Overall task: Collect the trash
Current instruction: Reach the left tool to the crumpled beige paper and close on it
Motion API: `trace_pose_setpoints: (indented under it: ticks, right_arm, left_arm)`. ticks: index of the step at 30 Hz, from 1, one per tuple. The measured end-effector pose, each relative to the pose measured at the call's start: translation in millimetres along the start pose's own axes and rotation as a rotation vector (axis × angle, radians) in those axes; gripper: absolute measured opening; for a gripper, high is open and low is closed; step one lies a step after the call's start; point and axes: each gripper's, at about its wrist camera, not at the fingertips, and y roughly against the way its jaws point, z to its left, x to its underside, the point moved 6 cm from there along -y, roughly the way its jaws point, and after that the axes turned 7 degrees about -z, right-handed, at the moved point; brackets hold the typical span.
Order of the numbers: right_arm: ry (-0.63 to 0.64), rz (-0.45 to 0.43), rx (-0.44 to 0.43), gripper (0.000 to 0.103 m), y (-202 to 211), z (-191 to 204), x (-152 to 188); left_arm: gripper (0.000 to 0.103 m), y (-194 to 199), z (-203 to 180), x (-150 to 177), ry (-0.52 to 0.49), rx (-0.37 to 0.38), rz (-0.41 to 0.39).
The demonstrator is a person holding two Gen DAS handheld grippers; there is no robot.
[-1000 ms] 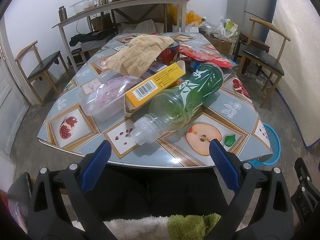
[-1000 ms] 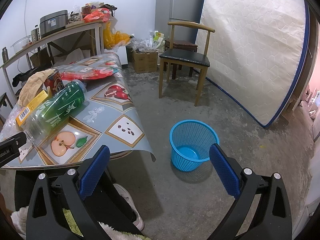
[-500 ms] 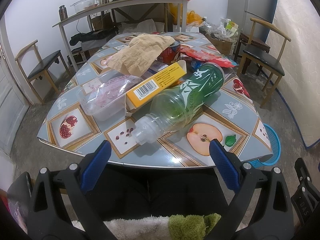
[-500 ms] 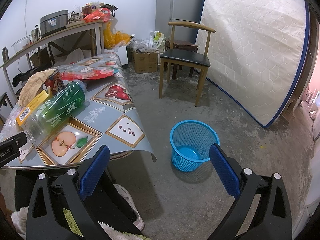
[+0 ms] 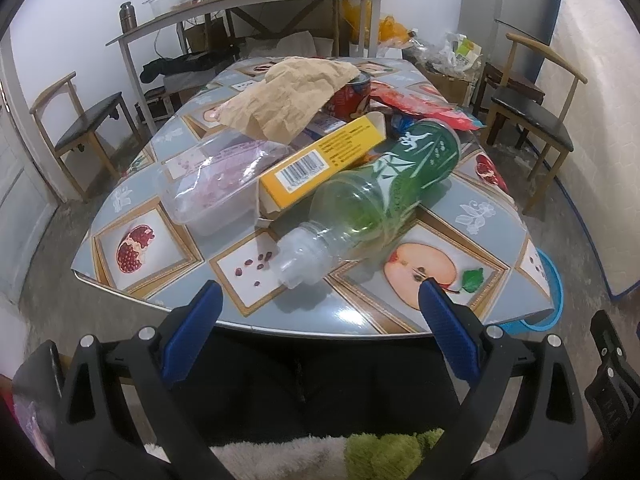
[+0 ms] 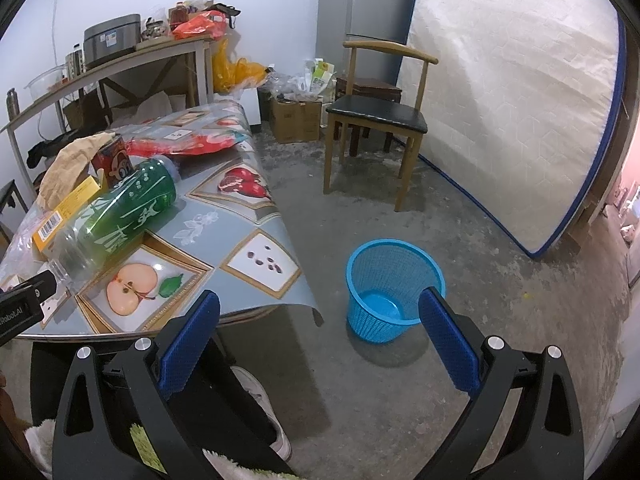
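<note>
While both grippers hang open and empty, you have yet to pick anything.
Your left gripper [image 5: 318, 306] faces the green bottle [image 5: 372, 196] lying near the table [image 5: 360, 320] edge (cap toward you); grip its body, then carry it right to the blue basket [image 6: 394, 290] on the floor beyond your right gripper [image 6: 319, 316].

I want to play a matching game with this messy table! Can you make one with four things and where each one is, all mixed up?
Things:
1. green bottle
2. yellow box
3. brown paper bag
4. blue basket

Places:
A. standing on the floor beside the table
B. draped over the red can
C. lying on its side, neck toward the table's near edge
D. squeezed between the bottle and the clear plastic tub

Pairs: 1-C, 2-D, 3-B, 4-A
</note>
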Motion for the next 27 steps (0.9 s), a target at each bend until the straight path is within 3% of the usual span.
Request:
trace_pose_setpoints:
  ticks: [12, 20, 25, 27]
  right_arm:
    - [0.045, -0.017, -0.083, 0.097, -22.2, 53.3, -31.7]
    - [0.043, -0.032, -0.153, 0.097, -39.8, 94.9, -58.4]
    - [0.058, -0.042, -0.21, 0.097, -48.4, 118.3, -71.4]
    - [0.053, -0.047, -0.236, 0.097, -51.6, 126.2, -77.4]
  left_arm:
    - [0.094, -16.3, 47.5, -21.0, 0.046, -0.033, -0.054]
    - [0.094, -26.6, 94.6, -50.7, 0.072, -0.014, -0.093]
    - [0.094, -34.7, 116.5, -89.7, 0.055, 0.043, -0.139]
    - [0.094, -39.0, 119.9, -108.7, 0.052, 0.126, -0.159]
